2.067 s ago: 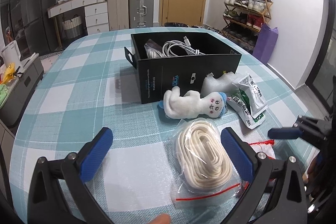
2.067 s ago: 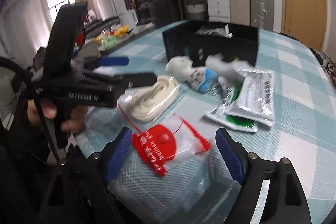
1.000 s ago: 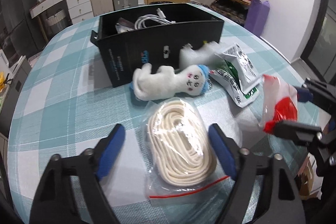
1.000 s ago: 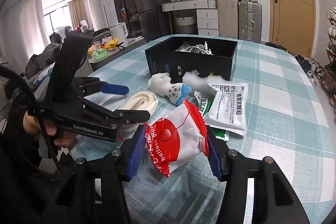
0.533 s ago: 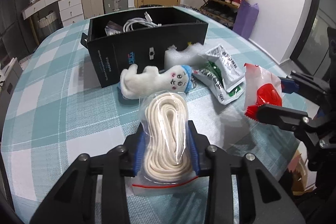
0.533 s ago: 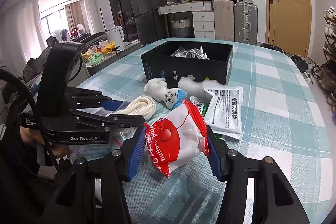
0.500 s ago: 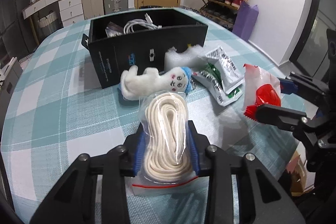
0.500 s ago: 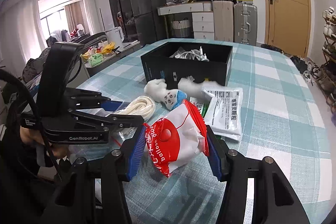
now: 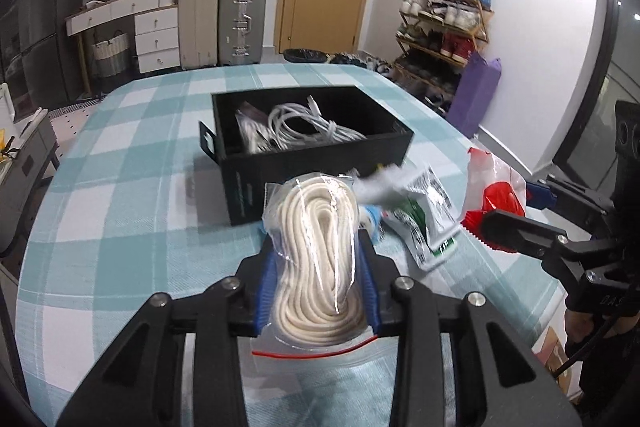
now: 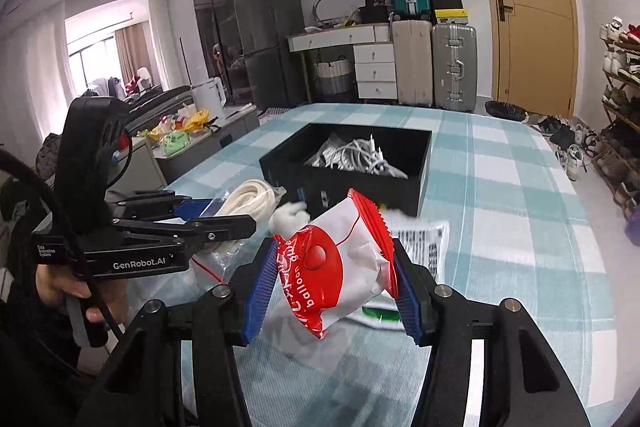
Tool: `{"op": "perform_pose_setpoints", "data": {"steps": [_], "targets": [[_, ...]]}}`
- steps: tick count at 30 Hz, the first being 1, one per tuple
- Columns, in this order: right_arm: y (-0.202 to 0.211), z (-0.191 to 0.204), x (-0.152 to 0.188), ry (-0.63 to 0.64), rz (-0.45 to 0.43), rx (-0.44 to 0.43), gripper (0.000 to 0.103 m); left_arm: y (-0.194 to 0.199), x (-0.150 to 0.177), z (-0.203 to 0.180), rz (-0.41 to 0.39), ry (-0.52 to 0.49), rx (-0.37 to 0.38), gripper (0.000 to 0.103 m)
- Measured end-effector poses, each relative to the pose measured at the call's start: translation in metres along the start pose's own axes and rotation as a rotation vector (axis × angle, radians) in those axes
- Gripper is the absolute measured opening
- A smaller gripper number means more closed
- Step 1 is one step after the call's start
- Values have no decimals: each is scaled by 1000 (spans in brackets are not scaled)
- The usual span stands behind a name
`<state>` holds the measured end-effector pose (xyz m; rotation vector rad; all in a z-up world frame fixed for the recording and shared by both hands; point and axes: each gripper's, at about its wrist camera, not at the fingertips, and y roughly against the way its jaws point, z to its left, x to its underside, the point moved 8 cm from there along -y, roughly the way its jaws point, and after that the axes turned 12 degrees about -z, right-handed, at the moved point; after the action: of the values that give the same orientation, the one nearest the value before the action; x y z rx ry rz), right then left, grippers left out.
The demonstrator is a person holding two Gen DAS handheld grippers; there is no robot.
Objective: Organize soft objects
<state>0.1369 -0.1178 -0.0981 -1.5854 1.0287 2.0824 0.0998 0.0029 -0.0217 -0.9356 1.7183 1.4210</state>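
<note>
**Both grippers loaded in front of the black box**

The left gripper (image 9: 316,291) has its fingers closed tight on the bagged white rope (image 9: 316,247), lifted off the checked desk (image 9: 120,187) just in front of the black box (image 9: 312,143). To the rope's right, the right gripper (image 10: 328,291) pinches the red-and-white packet (image 10: 332,267), also raised before the box. White cables (image 9: 304,125) lie inside the box; flat sachets (image 9: 424,219) rest on the desk against its front.
</note>
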Motion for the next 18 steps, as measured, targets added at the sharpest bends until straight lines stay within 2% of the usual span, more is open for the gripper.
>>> {"op": "perform_pose_setpoints", "data": {"steps": [18], "targets": [[-26,-9,-46,-4,-29,7,54,-15,-52,13,-59,7,-5,35]]}}
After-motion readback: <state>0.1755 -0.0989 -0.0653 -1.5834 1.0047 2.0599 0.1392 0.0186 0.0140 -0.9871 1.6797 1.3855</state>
